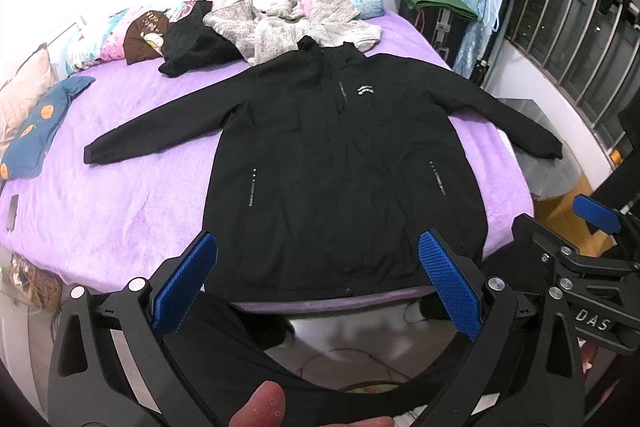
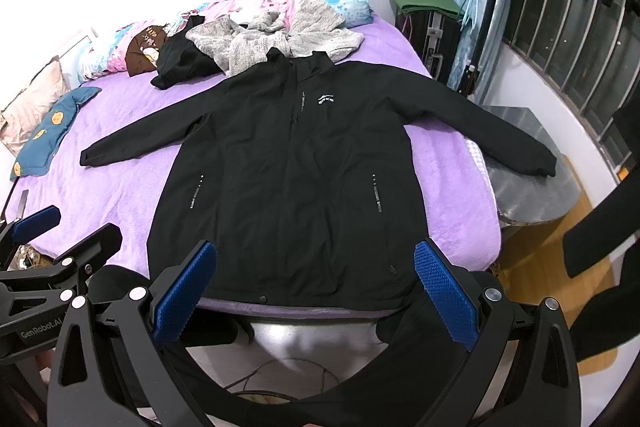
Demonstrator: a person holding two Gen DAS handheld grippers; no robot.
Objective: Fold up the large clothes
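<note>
Two claws, both mine, hang spread wide and empty just off the near edge of the bed (image 1: 120,227). My left gripper (image 1: 316,287) and right gripper (image 2: 314,287) both look straight at the hem of the black jacket (image 1: 340,167), which lies flat and face up, hem at the near edge, collar toward the far edge. Its long axis runs directly away from me. Left sleeve (image 1: 152,131) reaches toward the bed's left side; right sleeve (image 2: 500,131) overhangs the right edge. Each claw is nearer its own sleeve, so I judge the sleeves come first.
</note>
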